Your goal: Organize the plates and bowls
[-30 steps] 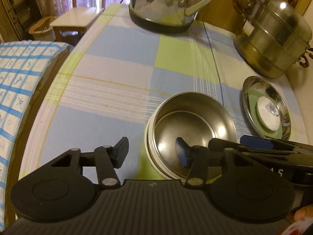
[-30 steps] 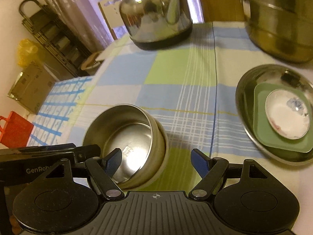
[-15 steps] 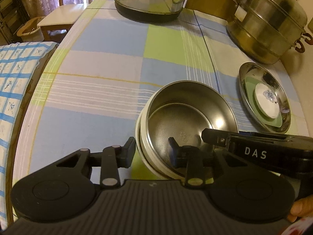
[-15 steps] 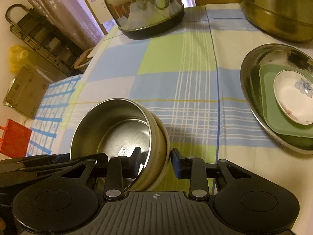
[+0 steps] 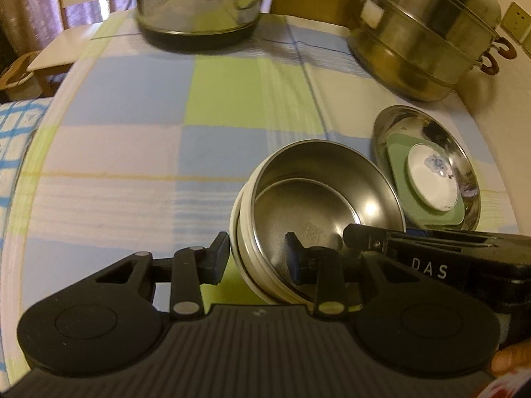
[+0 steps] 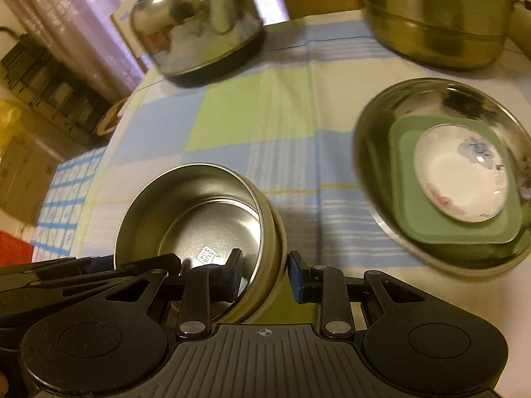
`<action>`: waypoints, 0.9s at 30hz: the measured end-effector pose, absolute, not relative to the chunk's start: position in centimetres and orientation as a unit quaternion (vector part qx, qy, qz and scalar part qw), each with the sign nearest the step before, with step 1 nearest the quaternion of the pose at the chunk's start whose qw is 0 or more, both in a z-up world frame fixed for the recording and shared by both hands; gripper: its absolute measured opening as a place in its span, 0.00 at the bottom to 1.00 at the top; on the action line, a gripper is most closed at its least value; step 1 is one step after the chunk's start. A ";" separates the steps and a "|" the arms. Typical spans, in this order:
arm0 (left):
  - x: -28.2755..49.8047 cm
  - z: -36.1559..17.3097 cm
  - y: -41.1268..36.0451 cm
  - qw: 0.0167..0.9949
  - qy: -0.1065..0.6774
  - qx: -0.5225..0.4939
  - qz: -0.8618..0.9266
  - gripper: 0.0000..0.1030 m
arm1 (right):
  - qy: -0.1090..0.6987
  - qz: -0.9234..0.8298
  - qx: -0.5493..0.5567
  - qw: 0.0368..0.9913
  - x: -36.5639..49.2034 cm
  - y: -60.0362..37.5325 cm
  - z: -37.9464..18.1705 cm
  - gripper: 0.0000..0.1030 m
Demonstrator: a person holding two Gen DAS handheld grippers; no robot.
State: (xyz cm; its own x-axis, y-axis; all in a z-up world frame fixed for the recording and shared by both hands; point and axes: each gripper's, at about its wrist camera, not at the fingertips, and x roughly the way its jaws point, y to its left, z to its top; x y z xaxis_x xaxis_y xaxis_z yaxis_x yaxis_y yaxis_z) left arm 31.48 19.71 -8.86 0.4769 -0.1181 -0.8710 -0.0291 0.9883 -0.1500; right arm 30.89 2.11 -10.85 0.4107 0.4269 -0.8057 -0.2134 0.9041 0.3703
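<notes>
A steel bowl [image 5: 318, 195] nested in a cream bowl is tilted and raised off the checked tablecloth; it also shows in the right wrist view [image 6: 199, 212]. My left gripper [image 5: 257, 257] is shut on its left rim. My right gripper [image 6: 264, 273] is shut on its right rim. To the right a steel plate [image 5: 391, 126] holds a green square plate [image 5: 398, 156] and a white flowered dish [image 5: 431, 175]; the same stack shows in the right wrist view [image 6: 398, 99].
A steel kettle [image 5: 199, 3] stands at the back centre and a large steel steamer pot [image 5: 421, 33] at the back right. A blue-checked cloth [image 5: 13, 139] lies beyond the table's left edge, and a wooden stool [image 5: 49, 56] stands behind it.
Both grippers have closed onto the bowl stack's rims and lifted it, tilted, toward the plate stack on the right. The plate stack now looks nearer.
</notes>
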 end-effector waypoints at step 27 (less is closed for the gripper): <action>33.0 -7.7 17.6 0.875 0.481 -0.057 -0.024 0.53 | 0.462 0.172 0.118 0.862 31.2 -1.7 -8.2 0.59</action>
